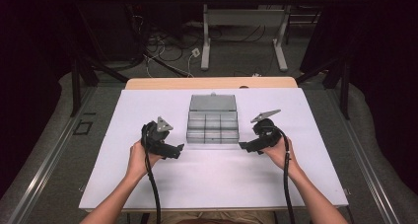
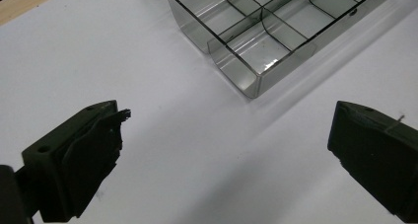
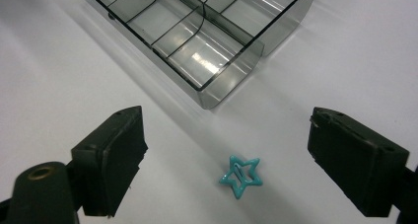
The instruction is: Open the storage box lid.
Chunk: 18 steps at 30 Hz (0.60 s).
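A clear grey compartment box (image 1: 212, 140) sits in the middle of the white mat with its lid (image 1: 212, 103) folded back flat. Its compartments look empty. My left gripper (image 1: 180, 148) hovers low by the box's front left corner (image 2: 256, 86), jaws wide open (image 2: 229, 115) with only bare mat between them. My right gripper (image 1: 242, 146) is by the front right corner (image 3: 217, 93), also open (image 3: 225, 118). A small teal star-shaped clip (image 3: 240, 175) lies on the mat between and just below the right jaws, touching neither.
The white mat (image 1: 212, 184) covers a wooden table whose far edge (image 1: 212, 82) shows behind the box. Beyond it stand another table's grey legs (image 1: 205, 46) and loose cables on the floor. Both forearms come in from the bottom edge.
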{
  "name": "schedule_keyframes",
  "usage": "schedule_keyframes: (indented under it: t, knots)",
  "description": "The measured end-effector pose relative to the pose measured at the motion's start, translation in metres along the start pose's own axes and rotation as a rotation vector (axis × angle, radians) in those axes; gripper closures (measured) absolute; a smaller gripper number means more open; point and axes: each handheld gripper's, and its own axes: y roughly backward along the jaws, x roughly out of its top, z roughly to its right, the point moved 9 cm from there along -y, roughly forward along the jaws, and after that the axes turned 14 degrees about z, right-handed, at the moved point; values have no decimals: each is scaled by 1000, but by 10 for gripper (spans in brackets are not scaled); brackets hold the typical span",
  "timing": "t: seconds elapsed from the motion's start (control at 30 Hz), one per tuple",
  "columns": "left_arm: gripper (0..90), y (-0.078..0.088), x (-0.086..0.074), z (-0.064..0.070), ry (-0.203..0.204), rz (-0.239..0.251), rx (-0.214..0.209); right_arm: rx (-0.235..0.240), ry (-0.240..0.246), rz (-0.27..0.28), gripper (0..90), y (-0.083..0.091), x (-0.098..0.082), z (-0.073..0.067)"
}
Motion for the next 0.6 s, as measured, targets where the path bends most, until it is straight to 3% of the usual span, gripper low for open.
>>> schedule_keyframes:
  t: [0.03, 0.17, 0.27, 0.3, 0.6]
  knots:
    - [0, 2, 0, -1, -14, 3, 2, 1, 6, 3, 119, 1, -1, 1]
    - [0, 9, -3, 1, -3, 40, 7, 10, -7, 5, 102, 4, -4, -2]
    - [0, 14, -7, 1, -9, 35, 2, 33, -10, 4, 84, 6, -8, -5]
    - [0, 15, -8, 2, 1, 41, 1, 30, -8, -14, 73, 8, -10, -6]
    - [0, 25, -19, 6, 4, 47, -6, 36, -7, -5, 39, 12, -19, -9]
